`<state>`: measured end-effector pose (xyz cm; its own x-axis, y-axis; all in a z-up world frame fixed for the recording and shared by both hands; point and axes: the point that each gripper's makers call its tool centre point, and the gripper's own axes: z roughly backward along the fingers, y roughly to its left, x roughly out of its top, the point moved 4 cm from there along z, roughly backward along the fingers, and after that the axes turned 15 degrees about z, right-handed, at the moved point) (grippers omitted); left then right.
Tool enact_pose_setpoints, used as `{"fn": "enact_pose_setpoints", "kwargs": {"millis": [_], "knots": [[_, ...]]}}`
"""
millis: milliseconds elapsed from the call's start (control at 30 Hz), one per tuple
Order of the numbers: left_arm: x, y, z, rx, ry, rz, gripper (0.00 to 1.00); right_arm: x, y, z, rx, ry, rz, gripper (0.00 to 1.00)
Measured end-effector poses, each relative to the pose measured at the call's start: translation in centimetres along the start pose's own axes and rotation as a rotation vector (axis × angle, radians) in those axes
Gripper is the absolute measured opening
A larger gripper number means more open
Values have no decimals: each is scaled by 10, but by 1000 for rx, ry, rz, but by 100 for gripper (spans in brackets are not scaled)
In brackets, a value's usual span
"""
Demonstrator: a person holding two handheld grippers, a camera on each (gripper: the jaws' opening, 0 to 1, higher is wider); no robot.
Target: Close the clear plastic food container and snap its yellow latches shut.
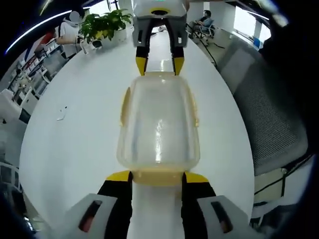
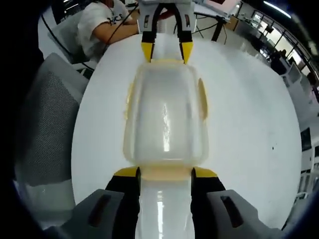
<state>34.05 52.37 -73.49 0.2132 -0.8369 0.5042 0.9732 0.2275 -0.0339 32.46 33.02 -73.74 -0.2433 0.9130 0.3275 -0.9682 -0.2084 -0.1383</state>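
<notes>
The clear plastic food container (image 1: 158, 124) lies lengthwise on a round white table (image 1: 75, 149) with its lid on top. Yellow latches (image 1: 125, 103) stand out from its long sides, and in the right gripper view a side latch (image 2: 202, 97) flares outward too. My left gripper (image 1: 158, 177) is open, its yellow tips flanking the yellow end latch at the near end. My right gripper (image 1: 159, 64) faces it from the far end, also open. In the right gripper view, my right gripper (image 2: 165, 173) brackets its own end of the container (image 2: 164, 119), and my left gripper (image 2: 167, 52) is opposite.
A potted plant (image 1: 104, 24) stands at the table's far edge, and a small dark scrap (image 1: 61, 115) lies on the left. Grey mesh chairs (image 1: 271, 114) (image 2: 45, 129) stand beside the table. A person (image 2: 107, 20) sits at the table behind my left gripper.
</notes>
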Motion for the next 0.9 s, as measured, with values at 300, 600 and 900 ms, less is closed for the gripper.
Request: {"fn": "enact_pose_setpoints", "kwargs": {"millis": [300,600,900], "knots": [[9,-7,15,32,-3,0,33,3,2,11,-10,6,13,37],[12,-4,10,28,23,27,33,-3,-1,10,-4,-17,22,37],[30,-8,-3,20,19,44,33,-25,1,15,16,-18,27,37]]}}
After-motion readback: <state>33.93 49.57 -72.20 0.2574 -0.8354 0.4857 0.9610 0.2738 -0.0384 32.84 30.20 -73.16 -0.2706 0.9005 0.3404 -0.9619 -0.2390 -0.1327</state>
